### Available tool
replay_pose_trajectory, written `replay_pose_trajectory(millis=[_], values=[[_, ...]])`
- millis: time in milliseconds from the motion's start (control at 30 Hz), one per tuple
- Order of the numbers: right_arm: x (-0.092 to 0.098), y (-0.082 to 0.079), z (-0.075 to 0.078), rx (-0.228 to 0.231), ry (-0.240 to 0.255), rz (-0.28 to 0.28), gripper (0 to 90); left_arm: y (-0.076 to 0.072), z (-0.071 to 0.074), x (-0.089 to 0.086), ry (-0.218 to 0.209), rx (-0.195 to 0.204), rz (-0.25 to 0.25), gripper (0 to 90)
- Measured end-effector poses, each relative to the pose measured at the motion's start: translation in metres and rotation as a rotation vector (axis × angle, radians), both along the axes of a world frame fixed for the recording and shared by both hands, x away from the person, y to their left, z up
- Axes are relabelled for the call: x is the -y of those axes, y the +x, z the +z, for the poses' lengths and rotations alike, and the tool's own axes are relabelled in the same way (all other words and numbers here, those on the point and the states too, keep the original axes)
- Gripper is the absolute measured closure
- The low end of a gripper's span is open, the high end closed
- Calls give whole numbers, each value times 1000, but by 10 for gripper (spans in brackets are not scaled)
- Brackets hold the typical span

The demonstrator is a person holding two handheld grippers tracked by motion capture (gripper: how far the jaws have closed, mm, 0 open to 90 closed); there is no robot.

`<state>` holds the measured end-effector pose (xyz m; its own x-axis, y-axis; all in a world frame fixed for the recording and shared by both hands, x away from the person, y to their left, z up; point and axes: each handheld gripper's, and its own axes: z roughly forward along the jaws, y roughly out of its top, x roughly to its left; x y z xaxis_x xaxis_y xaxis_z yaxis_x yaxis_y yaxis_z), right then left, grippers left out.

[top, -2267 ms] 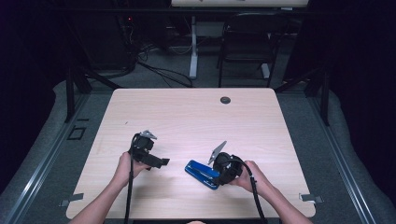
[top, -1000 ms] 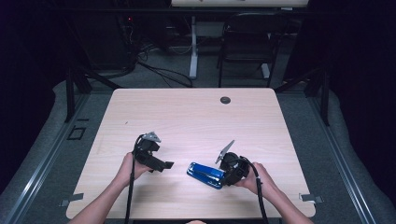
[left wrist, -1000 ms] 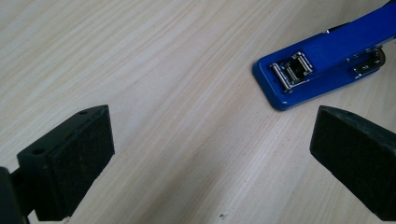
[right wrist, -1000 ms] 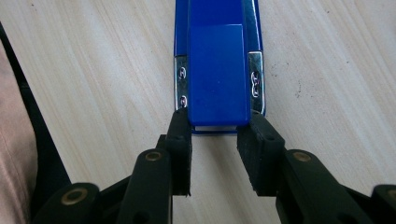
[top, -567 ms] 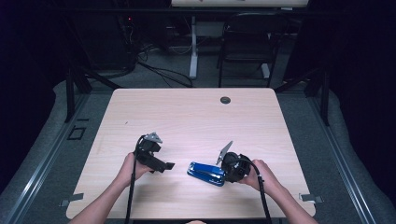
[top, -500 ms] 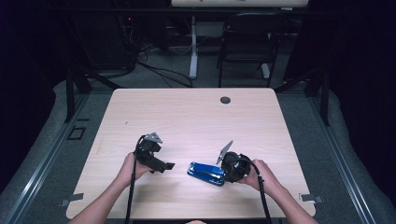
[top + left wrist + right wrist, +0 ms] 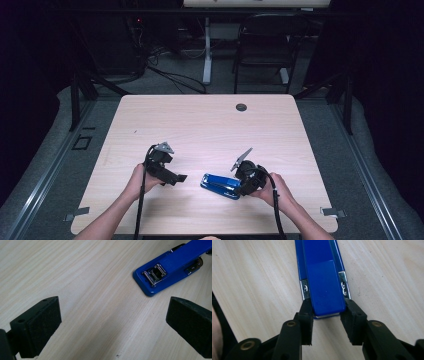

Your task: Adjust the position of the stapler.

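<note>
A blue stapler (image 7: 220, 184) lies flat on the wooden table (image 7: 200, 120) near its front edge. My right gripper (image 7: 241, 186) is at the stapler's rear end (image 7: 322, 275). Its two pads (image 7: 307, 315) flank that end closely, one on each side. The jaws have just been opening, and the stapler's end stays between them. My left gripper (image 7: 176, 176) hovers to the stapler's left, apart from it. In the left gripper view the wide-apart pads (image 7: 37, 325) frame bare wood, and the stapler's front (image 7: 170, 267) shows its metal anvil beyond them.
A small black round grommet (image 7: 241, 107) sits near the table's far edge. Beyond the table stand a dark chair (image 7: 265, 45) and a white desk leg (image 7: 206, 55), with cables on the floor. Bare tabletop stretches across the far half.
Since the oldest frame both hands have crept slightly to the right. Over the last second nothing has visibly moved in the high view.
</note>
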<state>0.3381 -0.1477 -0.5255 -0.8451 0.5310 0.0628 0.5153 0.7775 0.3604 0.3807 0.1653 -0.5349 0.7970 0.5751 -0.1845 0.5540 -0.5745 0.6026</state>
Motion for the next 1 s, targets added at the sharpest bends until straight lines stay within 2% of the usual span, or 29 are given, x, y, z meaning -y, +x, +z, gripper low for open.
replay_pose_trajectory(millis=[133, 167, 200, 267, 433, 467, 567, 667, 833, 867, 1000], values=[[-3, 0, 1, 25, -38, 37, 652, 0, 0, 0, 3, -1, -1, 1], [-3, 0, 1, 30, -34, 42, 652, 0, 0, 0, -5, 1, -3, 1], [-4, 0, 2, 47, -63, 57, 652, 0, 0, 0, -12, 5, -3, 1], [-4, 2, 3, 59, -73, 59, 650, 0, 0, 1, -16, 5, -6, 1], [-1, 6, 3, 74, -62, 46, 646, 0, -3, 11, -10, 2, -35, 1], [-1, 7, 3, 86, -79, 43, 645, 0, -4, 12, -12, -1, -41, 1], [0, 9, 3, 84, -81, 42, 644, 0, -7, 21, 1, -2, -63, 1], [0, 8, 3, 75, -82, 44, 643, 1, -11, 29, -3, 3, -81, 1], [3, 8, 3, 53, -55, 23, 638, 4, -18, 44, 8, -4, -127, 2], [4, 8, 4, 51, -62, 24, 638, 4, -19, 48, 5, -13, -132, 5], [8, 8, 4, 32, -38, 7, 645, 6, -22, 59, 2, -19, -179, 61]])
